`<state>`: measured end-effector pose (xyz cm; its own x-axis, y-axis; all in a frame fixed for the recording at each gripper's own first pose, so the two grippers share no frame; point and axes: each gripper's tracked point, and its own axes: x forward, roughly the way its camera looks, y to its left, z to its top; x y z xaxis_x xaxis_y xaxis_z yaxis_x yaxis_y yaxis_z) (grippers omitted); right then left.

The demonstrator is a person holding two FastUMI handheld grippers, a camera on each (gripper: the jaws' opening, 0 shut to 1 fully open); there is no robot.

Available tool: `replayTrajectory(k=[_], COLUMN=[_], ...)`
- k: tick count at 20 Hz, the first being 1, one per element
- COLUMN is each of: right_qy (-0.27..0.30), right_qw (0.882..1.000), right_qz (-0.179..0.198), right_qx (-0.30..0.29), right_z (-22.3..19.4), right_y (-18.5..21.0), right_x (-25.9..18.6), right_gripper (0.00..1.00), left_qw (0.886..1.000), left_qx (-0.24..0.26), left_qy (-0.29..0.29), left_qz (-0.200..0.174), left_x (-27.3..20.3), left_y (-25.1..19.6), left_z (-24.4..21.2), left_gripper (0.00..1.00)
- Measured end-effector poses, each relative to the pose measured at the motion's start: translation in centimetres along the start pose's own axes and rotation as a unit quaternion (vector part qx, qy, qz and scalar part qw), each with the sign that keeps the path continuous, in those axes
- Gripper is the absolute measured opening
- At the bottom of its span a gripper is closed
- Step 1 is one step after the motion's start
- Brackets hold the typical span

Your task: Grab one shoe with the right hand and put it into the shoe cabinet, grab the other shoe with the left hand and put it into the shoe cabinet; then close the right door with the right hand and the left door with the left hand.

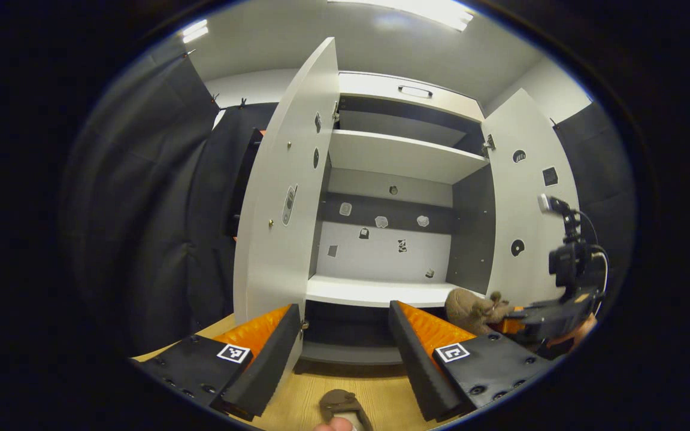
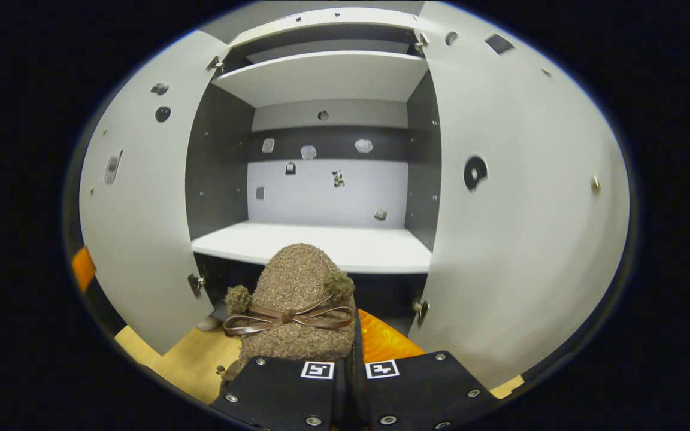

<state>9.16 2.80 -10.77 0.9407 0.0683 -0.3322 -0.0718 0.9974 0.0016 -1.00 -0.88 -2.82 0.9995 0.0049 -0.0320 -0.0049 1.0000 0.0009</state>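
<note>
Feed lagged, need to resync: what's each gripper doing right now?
Left gripper: open, empty, facing the open white shoe cabinet.
Right gripper: closed on the fuzzy brown shoe with a ribbon bow, held before the cabinet's lower shelf.

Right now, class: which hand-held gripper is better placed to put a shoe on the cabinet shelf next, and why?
The right hand-held gripper. It is closed on the brown fuzzy shoe, facing the open shoe cabinet's lower shelf. The left hand-held gripper is open and empty, with the other shoe on the floor below.
</note>
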Motion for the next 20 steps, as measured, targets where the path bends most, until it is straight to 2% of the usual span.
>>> replayTrajectory(k=[3,4,5,7,10,12,16,17,18,20], right_qy=[-0.02,-0.021,-0.016,0.003,0.054,0.081,0.109,0.119,0.128,0.133], right_qw=[1.0,1.0,1.0,1.0,0.998,0.996,0.993,0.991,0.99,0.99], right_qz=[0.003,-0.002,-0.005,-0.011,-0.023,-0.038,-0.053,-0.053,-0.052,-0.045], right_qx=[0.0,0.001,-0.001,0.001,0.013,0.009,0.009,0.015,0.021,0.03], right_z=[5.9,9.2,9.8,9.9,7.7,6.1,3.9,3.3,2.9,2.7], right_y=[-0.1,0.9,0.0,-0.3,-1.1,-1.9,-3.1,-3.2,-3.5,-3.5], right_x=[4.6,7.1,9.5,13.0,19.3,22.6,25.7,26.1,26.3,26.3], right_gripper=[0.05,0.05,0.05,0.05,0.05,0.05,0.06,0.01,0.1,0.18], left_qw=[1.0,1.0,1.0,1.0,1.0,0.999,0.998,0.998,0.998,0.998], left_qx=[0.005,0.003,0.001,-0.008,-0.016,-0.016,-0.017,-0.017,-0.018,-0.016], left_qy=[0.002,0.003,0.004,0.009,0.018,0.022,0.032,0.034,0.035,0.035], left_qz=[0.003,0.004,0.007,0.011,0.02,0.03,0.046,0.047,0.046,0.044], left_x=[-0.7,-0.9,-1.1,-1.7,-2.1,-2.4,-2.4,-2.3,-2.2,-1.9], left_y=[0.0,0.2,0.3,0.5,1.3,2.0,3.1,3.2,3.1,3.1], left_z=[-0.3,-0.4,-0.5,-0.7,-1.3,-1.5,-2.2,-2.3,-2.3,-2.3], left_gripper=[0.96,0.96,0.96,0.96,0.96,1.0,0.99,0.99,0.96,0.99])
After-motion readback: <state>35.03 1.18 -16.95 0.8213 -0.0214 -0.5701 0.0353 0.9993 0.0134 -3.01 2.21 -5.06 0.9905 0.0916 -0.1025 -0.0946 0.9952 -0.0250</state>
